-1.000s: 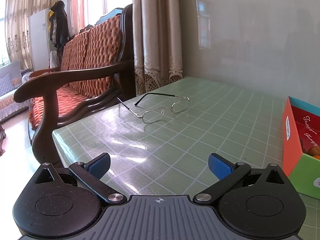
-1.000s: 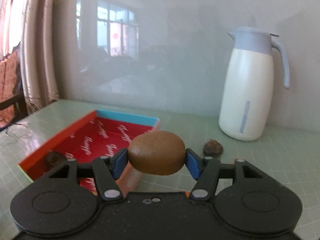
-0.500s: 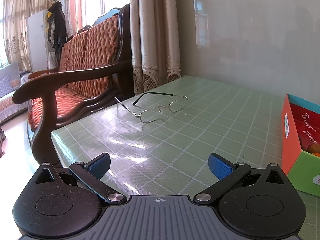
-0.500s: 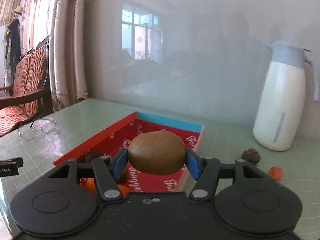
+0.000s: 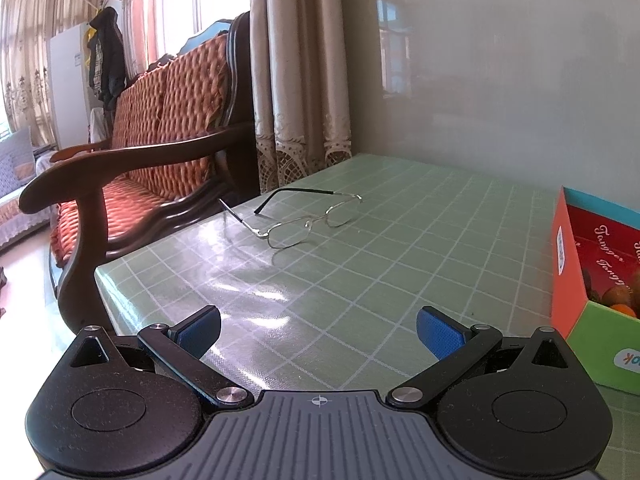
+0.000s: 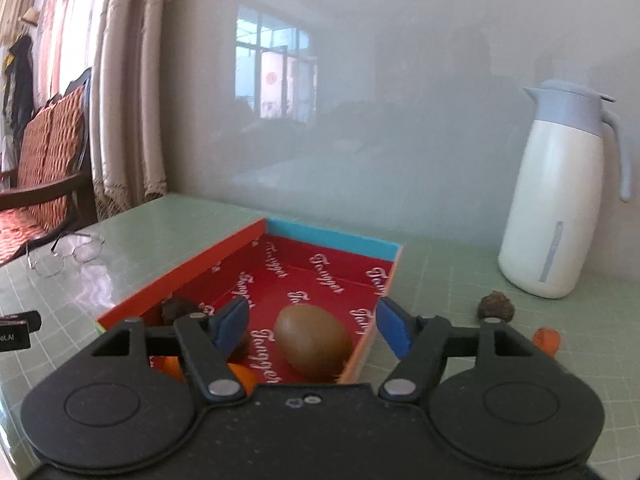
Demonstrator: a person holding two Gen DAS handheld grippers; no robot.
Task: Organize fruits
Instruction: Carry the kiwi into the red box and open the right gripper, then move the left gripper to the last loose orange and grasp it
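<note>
In the right wrist view my right gripper (image 6: pixel 312 326) is open above the near end of a red cardboard box (image 6: pixel 320 236). A brown kiwi (image 6: pixel 313 342) lies in the box between and below the blue pads, free of them. A dark round fruit (image 6: pixel 176 309) and orange fruits (image 6: pixel 240 374) lie in the box's near left corner. A small dark fruit (image 6: pixel 496 307) and an orange piece (image 6: pixel 546 338) lie on the table right of the box. My left gripper (image 5: pixel 318 332) is open and empty over the table, left of the box (image 5: pixel 568 272).
A green checked tablecloth (image 5: pixel 400 248) covers the table. Wire-framed glasses (image 5: pixel 300 220) lie near its left edge; they also show in the right wrist view (image 6: pixel 64 252). A white thermos jug (image 6: pixel 560 196) stands at the back right. A wooden sofa (image 5: pixel 140 152) stands left of the table.
My right gripper has opened and let go of the kiwi, which now lies in the box. The left gripper has barely shifted.
</note>
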